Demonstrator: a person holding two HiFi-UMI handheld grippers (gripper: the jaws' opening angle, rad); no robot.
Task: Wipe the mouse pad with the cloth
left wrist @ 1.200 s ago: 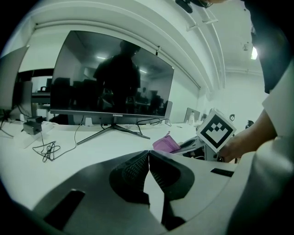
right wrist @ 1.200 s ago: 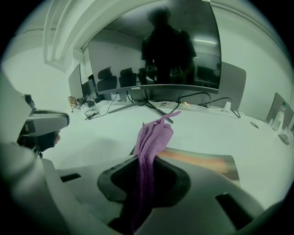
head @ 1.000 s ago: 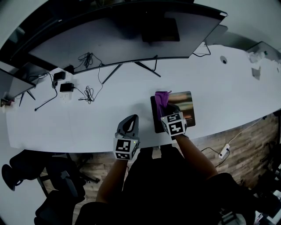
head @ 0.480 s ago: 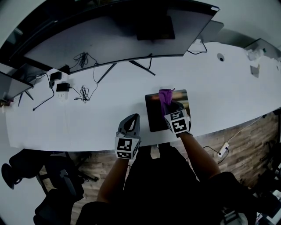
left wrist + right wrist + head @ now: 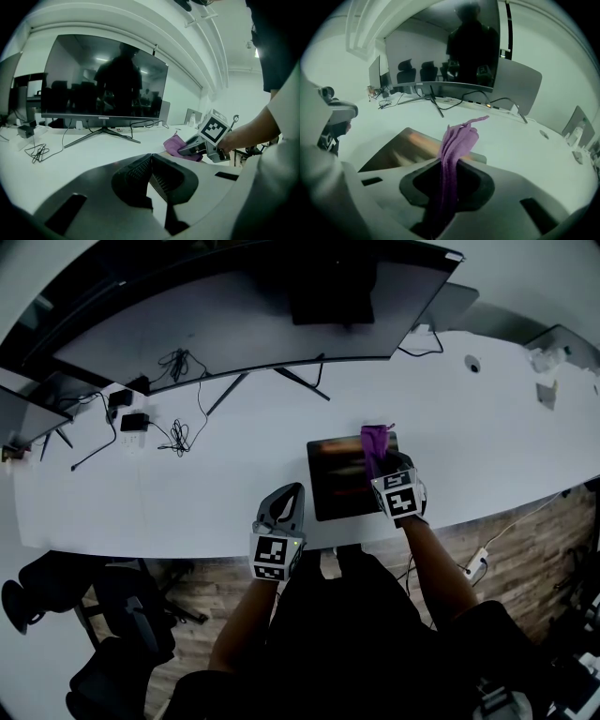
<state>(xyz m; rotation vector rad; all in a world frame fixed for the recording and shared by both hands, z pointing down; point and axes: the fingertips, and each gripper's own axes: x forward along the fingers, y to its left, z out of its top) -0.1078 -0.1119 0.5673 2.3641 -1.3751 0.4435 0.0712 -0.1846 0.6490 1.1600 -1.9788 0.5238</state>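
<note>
A dark mouse pad with a glossy sheen lies near the front edge of the white desk. My right gripper is shut on a purple cloth, which rests on the far right part of the pad. In the right gripper view the cloth stands up bunched between the jaws, with the pad to its left. My left gripper hovers at the desk's front edge, left of the pad, shut and empty. From the left gripper view, the cloth and the right gripper show ahead to the right.
A wide curved monitor on a V-shaped stand spans the back of the desk. Tangled cables and power adapters lie at the left. A black office chair stands below the desk's front left.
My right gripper has slid the purple cloth across the pad, from its left part to its right part. The left gripper has stayed at the front edge.
</note>
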